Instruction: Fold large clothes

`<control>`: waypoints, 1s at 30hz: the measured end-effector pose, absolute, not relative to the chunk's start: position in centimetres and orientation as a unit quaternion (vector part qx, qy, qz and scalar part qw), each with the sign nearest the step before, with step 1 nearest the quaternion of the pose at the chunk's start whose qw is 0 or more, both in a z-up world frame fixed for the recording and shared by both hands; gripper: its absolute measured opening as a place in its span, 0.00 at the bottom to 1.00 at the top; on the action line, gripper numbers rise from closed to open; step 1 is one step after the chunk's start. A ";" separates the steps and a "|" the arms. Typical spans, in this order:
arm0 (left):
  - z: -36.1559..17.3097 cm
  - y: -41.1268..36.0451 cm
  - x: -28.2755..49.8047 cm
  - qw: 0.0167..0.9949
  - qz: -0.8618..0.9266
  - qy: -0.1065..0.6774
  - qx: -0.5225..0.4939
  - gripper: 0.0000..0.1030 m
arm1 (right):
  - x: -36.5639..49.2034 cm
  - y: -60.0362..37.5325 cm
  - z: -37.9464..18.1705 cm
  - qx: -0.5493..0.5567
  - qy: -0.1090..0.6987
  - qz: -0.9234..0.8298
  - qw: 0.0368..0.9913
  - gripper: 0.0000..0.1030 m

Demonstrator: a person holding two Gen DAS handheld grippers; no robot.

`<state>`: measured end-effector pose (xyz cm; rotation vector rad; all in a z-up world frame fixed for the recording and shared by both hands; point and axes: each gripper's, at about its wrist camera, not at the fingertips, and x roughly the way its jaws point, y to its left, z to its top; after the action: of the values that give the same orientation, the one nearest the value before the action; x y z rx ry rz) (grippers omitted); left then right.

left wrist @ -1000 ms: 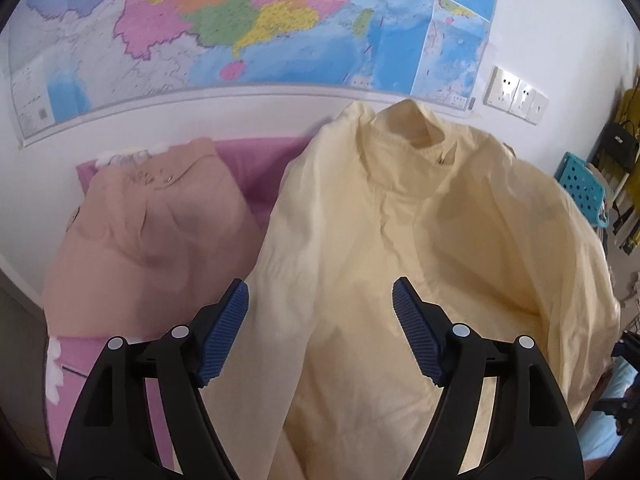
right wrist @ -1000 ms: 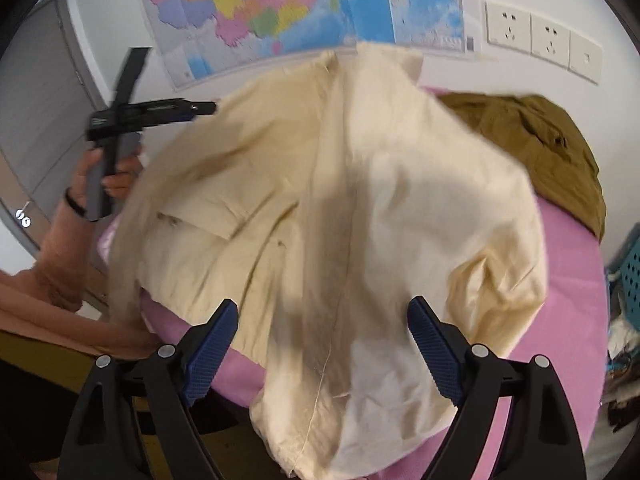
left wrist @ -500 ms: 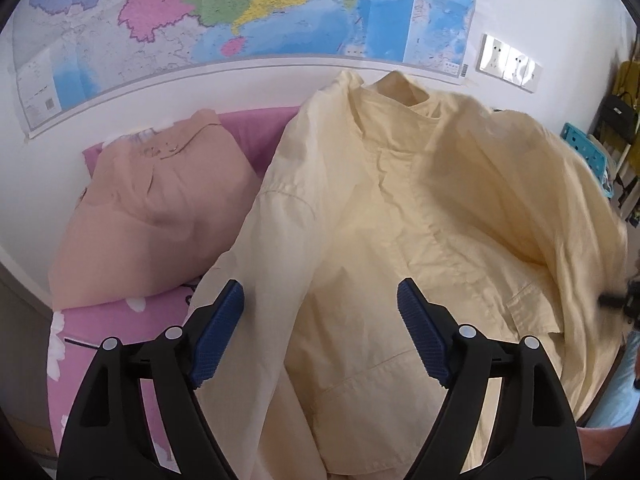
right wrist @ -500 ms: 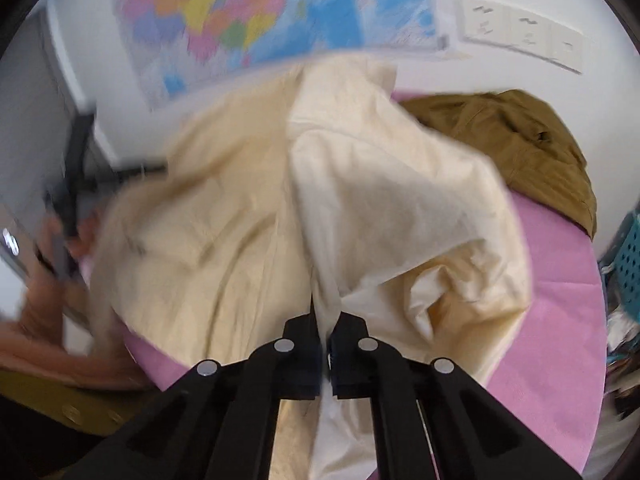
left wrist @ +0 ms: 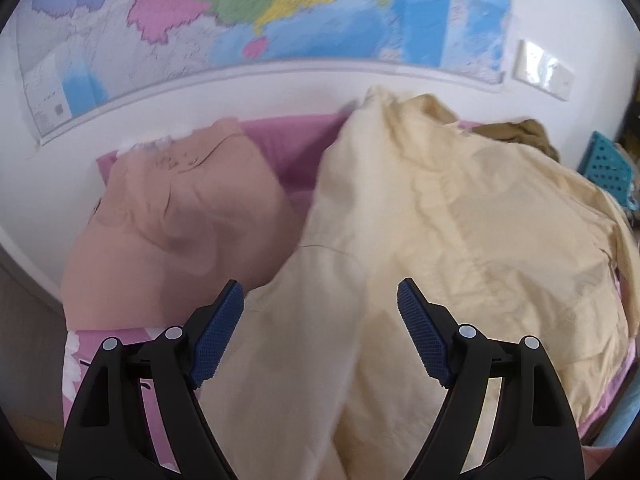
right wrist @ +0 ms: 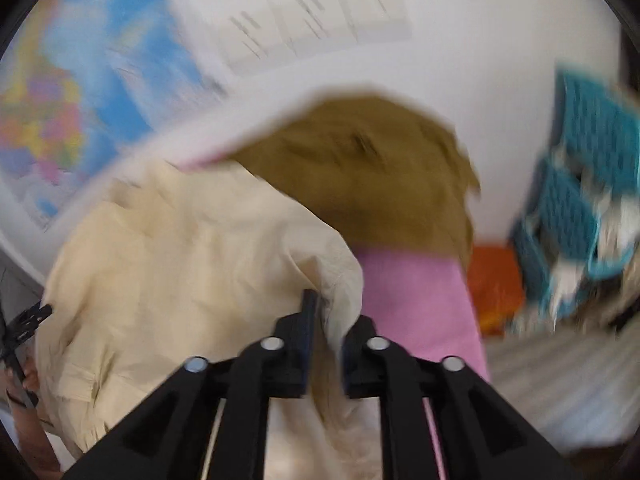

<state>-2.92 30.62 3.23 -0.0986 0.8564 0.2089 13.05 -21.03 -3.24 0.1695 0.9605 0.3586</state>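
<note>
My right tongs (right wrist: 326, 334), a second ago wide, now pinch the cream shirt (left wrist: 460, 240) edge, jaws just eased; left tongs (left wrist: 320, 332) gape empty above it on the pink surface (right wrist: 416, 300). Spreading precedes folding.

A home bedroom: pink bedsheet (left wrist: 296, 152), wall map (left wrist: 280, 12), laundry basket (right wrist: 580, 200).

A colourful paper wall map (left wrist: 260, 20) fills your left view from 10 to 1 o'clock, white plastic wall sockets (left wrist: 542, 70) at 2. At 3 o'clock in your right view stand blurred teal perforated plastic baskets (right wrist: 580, 184).
</note>
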 end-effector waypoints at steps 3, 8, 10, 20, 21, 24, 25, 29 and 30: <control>2.4 31.5 -2.6 0.897 0.109 0.426 -0.052 0.78 | 13.4 -21.7 -4.0 0.109 0.461 0.158 0.866 0.33; 1.5 32.8 -2.8 0.890 0.126 0.435 -0.060 0.79 | 10.7 -21.1 1.6 0.062 0.370 0.149 0.915 0.81; 1.3 33.2 -2.8 0.887 0.131 0.439 -0.057 0.79 | 10.0 -20.4 3.7 0.055 0.347 0.173 0.920 0.82; 0.8 34.2 -1.1 0.879 0.157 0.449 -0.048 0.75 | 14.7 -9.5 -2.2 -0.122 0.437 0.203 0.868 0.55; 0.8 34.3 -1.0 0.878 0.161 0.449 -0.047 0.75 | 15.2 -9.4 -2.9 -0.124 0.446 0.201 0.863 0.19; 0.8 35.0 -0.8 0.875 0.164 0.452 -0.055 0.75 | 16.9 -10.8 -2.4 -0.110 0.442 0.183 0.871 0.04; 0.9 35.3 -1.0 0.876 0.159 0.450 -0.062 0.75 | 17.1 -11.3 -1.9 -0.109 0.432 0.170 0.879 0.04; 1.7 35.8 -3.1 0.886 0.130 0.438 -0.078 0.77 | 18.7 -14.7 -1.0 -0.028 0.431 0.155 0.888 0.04; 1.8 35.8 -3.7 0.888 0.128 0.434 -0.077 0.77 | 19.0 -14.9 -1.6 -0.028 0.445 0.152 0.882 0.07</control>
<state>-3.71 35.76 1.80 -0.1593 0.9029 0.2665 19.00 -14.87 -1.63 -0.0574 0.9275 0.3164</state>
